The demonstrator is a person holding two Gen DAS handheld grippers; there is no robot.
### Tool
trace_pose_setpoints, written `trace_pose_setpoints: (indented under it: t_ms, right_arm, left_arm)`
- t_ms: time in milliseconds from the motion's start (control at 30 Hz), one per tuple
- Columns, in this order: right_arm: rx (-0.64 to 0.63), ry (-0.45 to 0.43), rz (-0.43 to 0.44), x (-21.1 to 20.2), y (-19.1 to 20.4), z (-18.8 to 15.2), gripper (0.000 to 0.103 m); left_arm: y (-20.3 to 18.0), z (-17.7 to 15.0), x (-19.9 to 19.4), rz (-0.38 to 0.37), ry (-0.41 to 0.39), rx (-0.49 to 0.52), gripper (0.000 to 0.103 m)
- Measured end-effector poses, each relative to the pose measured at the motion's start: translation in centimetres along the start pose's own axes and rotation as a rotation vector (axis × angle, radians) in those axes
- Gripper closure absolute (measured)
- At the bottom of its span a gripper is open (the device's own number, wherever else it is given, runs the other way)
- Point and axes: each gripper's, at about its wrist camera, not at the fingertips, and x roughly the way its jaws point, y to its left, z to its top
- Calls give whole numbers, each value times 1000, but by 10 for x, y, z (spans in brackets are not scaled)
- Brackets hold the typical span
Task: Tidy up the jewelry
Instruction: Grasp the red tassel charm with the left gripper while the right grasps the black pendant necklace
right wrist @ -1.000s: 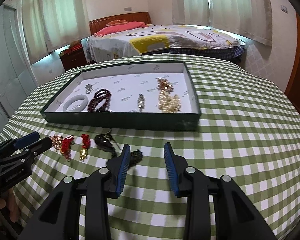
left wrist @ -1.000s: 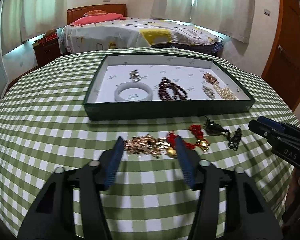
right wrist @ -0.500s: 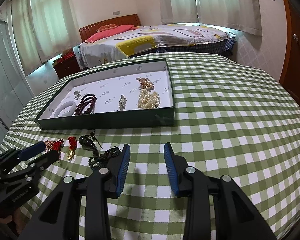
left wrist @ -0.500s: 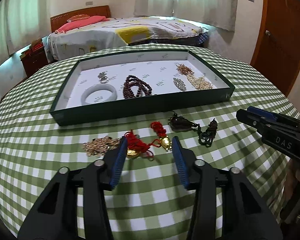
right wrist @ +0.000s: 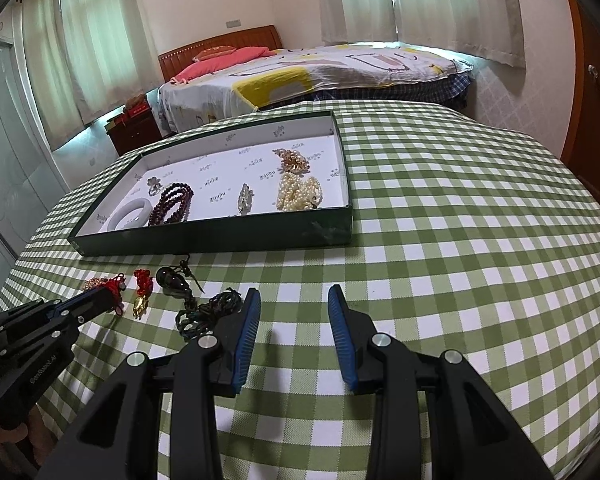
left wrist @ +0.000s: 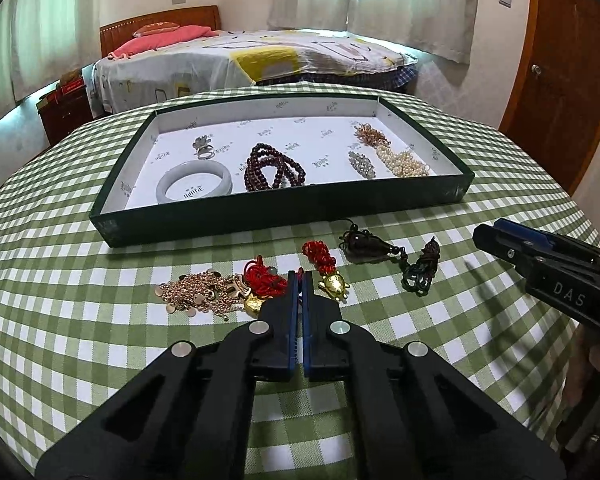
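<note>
The red cord charm (left wrist: 266,280) lies on the checked tablecloth (left wrist: 60,280) in front of the tray (left wrist: 260,216); the left gripper (left wrist: 299,280) is pinched together at its edge, likely nipping the cord; the right gripper (right wrist: 292,312) hangs spread, empty; six pieces are boxed, about four remain outside.

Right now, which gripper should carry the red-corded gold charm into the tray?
Left. The left gripper is closed at the red-corded gold charm, seemingly pinching its cord, while the right gripper hangs open over bare tablecloth.
</note>
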Motion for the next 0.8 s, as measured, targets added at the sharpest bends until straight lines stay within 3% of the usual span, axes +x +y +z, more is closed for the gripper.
trace_pose_setpoints:
  t_ms: [500, 800]
  right_arm:
    - [-27, 5, 5, 1, 10, -1, 67]
    - [-71, 14, 60, 5, 31, 5, 67]
  left_arm:
    - [24, 5, -16, -4, -42, -52, 101]
    - [29, 4, -15, 1, -44, -55, 101]
